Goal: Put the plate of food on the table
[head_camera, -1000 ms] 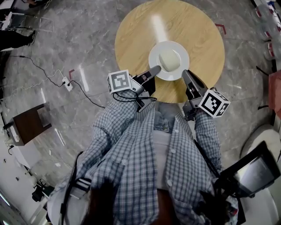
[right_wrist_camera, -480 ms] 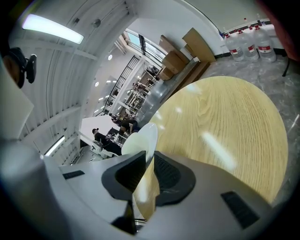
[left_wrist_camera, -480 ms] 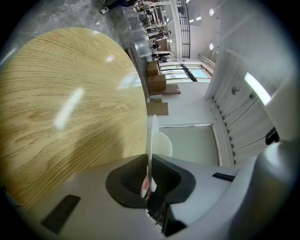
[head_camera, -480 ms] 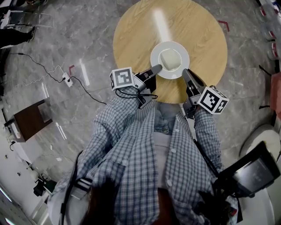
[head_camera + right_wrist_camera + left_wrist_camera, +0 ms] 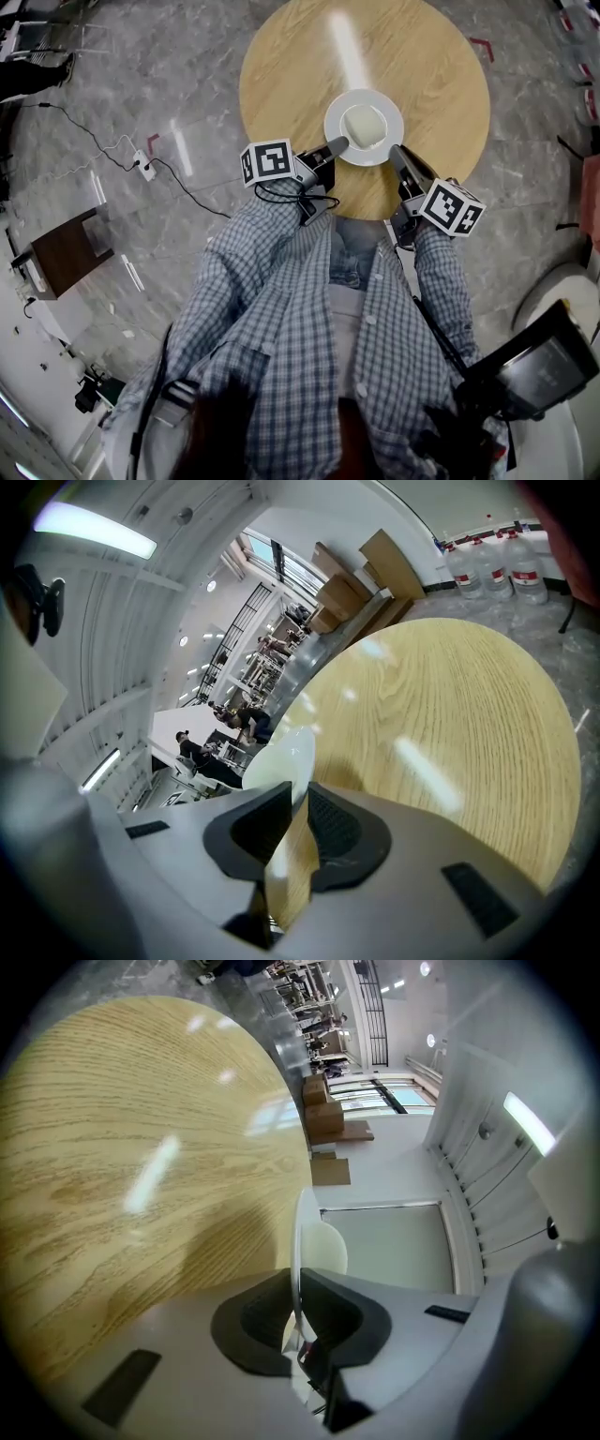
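Note:
A white plate [image 5: 339, 111] with a pale lump of food [image 5: 364, 125] is over the near half of the round wooden table [image 5: 422, 56]. My left gripper [image 5: 338, 144] is shut on the plate's near-left rim. My right gripper [image 5: 394, 151] is shut on its near-right rim. In the left gripper view the plate's rim [image 5: 300, 1227] runs edge-on between the dark pads of the left gripper [image 5: 298, 1309], with the food [image 5: 326, 1247] behind it. In the right gripper view the plate [image 5: 283, 757] enters the narrow gap of the right gripper [image 5: 298, 819]. Whether the plate rests on the wood I cannot tell.
On the grey marble floor at the left lie a power strip [image 5: 143, 159] and its black cable, with a brown side table [image 5: 58, 258] nearer the edge. A dark chair [image 5: 534, 370] stands at the lower right. Water bottles [image 5: 492, 569] and cardboard boxes [image 5: 361, 574] stand beyond the table.
Both grippers and the plate have edged slightly forward over the table. The left gripper's marker cube has moved a little up and to the right. The grips have not changed.

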The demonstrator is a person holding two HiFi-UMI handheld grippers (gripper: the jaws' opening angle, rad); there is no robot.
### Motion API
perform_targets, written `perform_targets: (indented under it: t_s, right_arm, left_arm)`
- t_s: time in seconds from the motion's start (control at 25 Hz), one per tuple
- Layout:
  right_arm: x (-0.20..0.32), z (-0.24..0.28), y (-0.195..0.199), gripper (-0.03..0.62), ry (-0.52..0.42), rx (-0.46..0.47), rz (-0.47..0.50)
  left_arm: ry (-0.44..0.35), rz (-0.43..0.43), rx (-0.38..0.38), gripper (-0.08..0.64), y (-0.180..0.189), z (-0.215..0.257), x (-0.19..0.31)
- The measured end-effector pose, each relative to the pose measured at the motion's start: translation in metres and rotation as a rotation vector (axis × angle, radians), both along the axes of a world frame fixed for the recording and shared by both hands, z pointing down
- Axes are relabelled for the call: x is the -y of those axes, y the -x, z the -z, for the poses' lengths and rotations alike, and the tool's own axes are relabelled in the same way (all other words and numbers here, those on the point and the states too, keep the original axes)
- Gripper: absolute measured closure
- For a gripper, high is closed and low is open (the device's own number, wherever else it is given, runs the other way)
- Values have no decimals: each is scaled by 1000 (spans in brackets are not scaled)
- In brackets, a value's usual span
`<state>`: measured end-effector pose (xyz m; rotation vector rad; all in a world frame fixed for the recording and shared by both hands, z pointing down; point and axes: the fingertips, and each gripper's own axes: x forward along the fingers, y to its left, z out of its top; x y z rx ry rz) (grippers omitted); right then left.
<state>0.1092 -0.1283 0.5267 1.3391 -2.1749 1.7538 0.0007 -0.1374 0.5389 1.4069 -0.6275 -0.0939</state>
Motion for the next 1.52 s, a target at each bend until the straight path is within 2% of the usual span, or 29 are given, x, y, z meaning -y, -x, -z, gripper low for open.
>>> perform_targets:
  t_s: [0.12, 0.32, 0.92, 1.32, 1.52]
  right_arm:
    - [-2, -12, 1, 531, 18, -5, 2]
    - [-3, -21, 3, 531, 28, -28, 16]
    - [1, -39, -10, 531, 82, -37, -15]
    - [1, -47, -12, 531, 110, -48, -43]
    - [5, -48, -15, 536, 109, -65, -60]
  left_arm:
    - [10, 3, 11, 533, 2, -8, -2]
    - [-19, -51, 94, 532, 1, -19, -5]
    - [51, -97, 154, 532, -13, -34, -4]
    - [97, -152, 141, 524, -16, -37, -13]
    - [104, -174, 103, 459, -22, -32, -16]
